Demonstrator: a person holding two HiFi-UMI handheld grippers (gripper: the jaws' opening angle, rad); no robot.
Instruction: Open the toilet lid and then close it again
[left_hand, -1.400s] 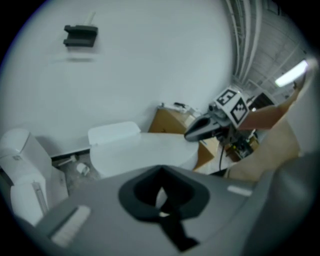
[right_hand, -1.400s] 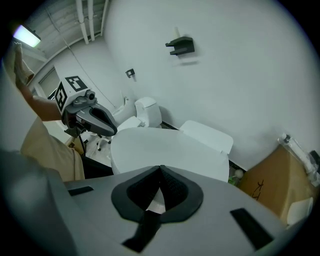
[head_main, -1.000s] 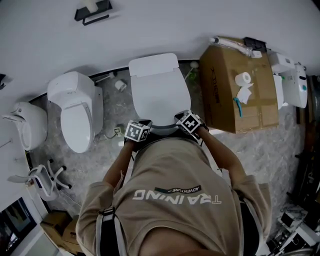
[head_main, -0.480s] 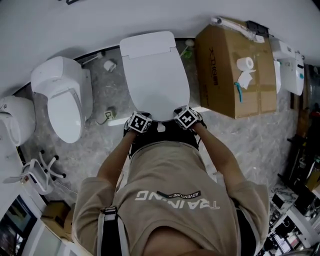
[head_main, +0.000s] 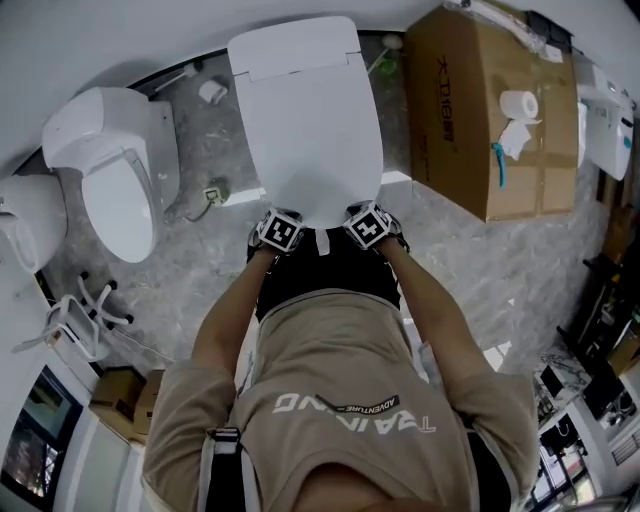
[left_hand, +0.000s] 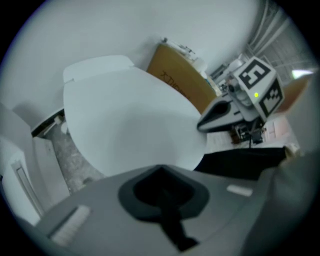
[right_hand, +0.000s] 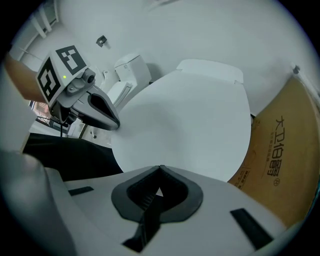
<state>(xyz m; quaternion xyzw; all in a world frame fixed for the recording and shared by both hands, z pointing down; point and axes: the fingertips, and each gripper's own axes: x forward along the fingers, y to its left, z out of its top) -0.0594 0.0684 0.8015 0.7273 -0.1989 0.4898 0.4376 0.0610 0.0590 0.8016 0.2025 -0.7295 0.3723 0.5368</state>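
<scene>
Head view: toilet lid (head_main: 305, 120) fills the upper centre, seemingly down. Left hand-held gripper (head_main: 288, 218) and right hand-held gripper (head_main: 356, 214) sit at its front rim, likely sharing the lift.
Left gripper view: jaws closed, empty, lid just beyond.
Right gripper view: the same.

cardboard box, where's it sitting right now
In the head view the cardboard box stands on the floor at upper right, just right of the middle toilet, with a toilet paper roll on top.
</scene>
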